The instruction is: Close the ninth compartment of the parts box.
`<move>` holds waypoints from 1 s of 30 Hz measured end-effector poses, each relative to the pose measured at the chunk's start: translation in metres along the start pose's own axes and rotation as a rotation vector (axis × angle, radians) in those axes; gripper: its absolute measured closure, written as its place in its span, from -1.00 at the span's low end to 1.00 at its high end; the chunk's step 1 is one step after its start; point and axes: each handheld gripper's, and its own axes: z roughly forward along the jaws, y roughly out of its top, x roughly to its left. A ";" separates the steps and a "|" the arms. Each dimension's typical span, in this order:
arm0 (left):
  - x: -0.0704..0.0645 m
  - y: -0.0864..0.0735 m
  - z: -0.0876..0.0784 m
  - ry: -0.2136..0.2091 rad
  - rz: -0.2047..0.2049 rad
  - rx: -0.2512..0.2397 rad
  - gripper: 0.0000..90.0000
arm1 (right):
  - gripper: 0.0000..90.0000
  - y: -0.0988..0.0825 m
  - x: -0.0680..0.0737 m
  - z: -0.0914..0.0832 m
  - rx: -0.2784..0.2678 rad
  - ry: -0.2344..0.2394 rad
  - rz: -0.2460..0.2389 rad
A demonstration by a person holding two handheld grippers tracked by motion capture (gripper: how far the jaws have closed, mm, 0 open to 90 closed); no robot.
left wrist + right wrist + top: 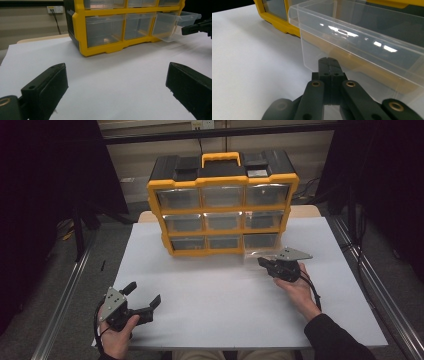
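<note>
A yellow and black organiser cabinet (222, 210) with clear drawers stands at the back of the white table. Its bottom right drawer (255, 255) is pulled out toward me, as the left gripper view also shows (172, 23). My right gripper (262, 262) is at the drawer's front. In the right gripper view its jaws (328, 61) are pressed together against the clear front wall of the drawer (362, 50). My left gripper (145, 293) rests near the front left of the table, open, with nothing between its fingers (42, 87).
A white sheet (215, 295) covers the table, with bare room between the two grippers. Dark curtains and metal rails flank the table. A wall socket with a cable (55, 10) sits behind the cabinet's left side.
</note>
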 end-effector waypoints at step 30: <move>0.000 0.000 0.000 0.001 -0.008 0.001 -0.92 | 1.00 0.004 -0.005 0.007 -0.019 -0.026 0.012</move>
